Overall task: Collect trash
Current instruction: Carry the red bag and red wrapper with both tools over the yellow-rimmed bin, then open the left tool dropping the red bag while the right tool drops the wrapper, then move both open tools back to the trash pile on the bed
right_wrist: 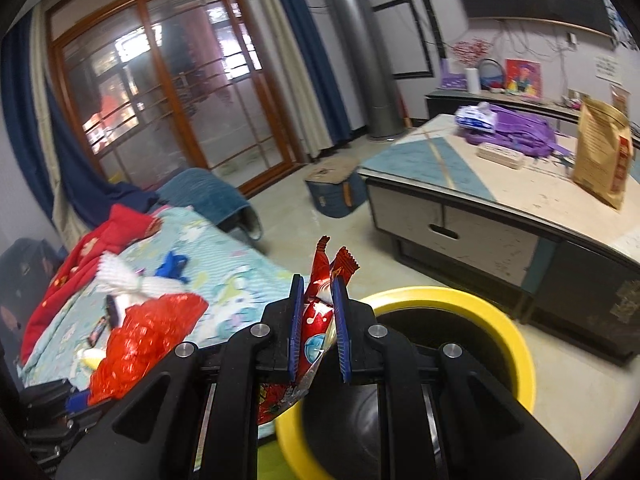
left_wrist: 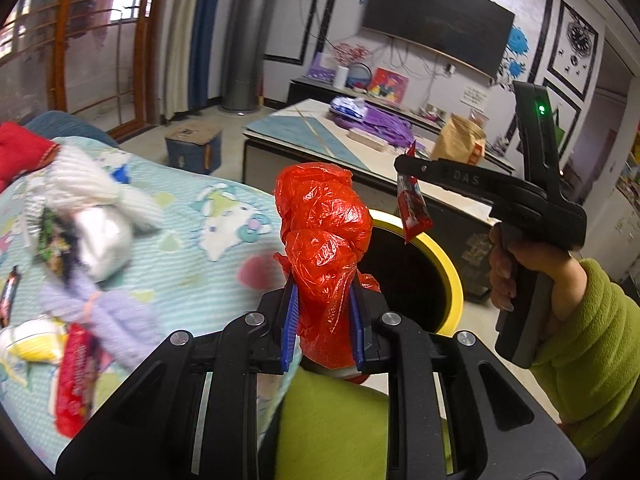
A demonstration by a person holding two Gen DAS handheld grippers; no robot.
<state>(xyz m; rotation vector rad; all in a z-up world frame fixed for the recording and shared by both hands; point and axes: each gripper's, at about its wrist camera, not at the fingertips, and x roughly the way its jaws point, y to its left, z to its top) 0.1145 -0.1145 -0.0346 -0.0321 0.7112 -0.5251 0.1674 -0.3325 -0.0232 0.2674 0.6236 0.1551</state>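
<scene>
My left gripper (left_wrist: 324,300) is shut on a crumpled red plastic bag (left_wrist: 324,232), held upright in front of the yellow-rimmed black bin (left_wrist: 444,268). My right gripper (right_wrist: 318,292) is shut on a red snack wrapper (right_wrist: 320,312), held over the near rim of the bin (right_wrist: 516,344). In the left wrist view the right gripper (left_wrist: 404,168) hangs the wrapper (left_wrist: 414,212) above the bin's far rim. In the right wrist view the red bag (right_wrist: 148,328) shows at the lower left.
A bed with a cartoon sheet (left_wrist: 192,240) holds clothes and more wrappers (left_wrist: 76,376). A low table (right_wrist: 500,196) with a brown paper bag (right_wrist: 604,156) and purple backpack stands behind the bin. A blue box (right_wrist: 334,192) sits on the floor.
</scene>
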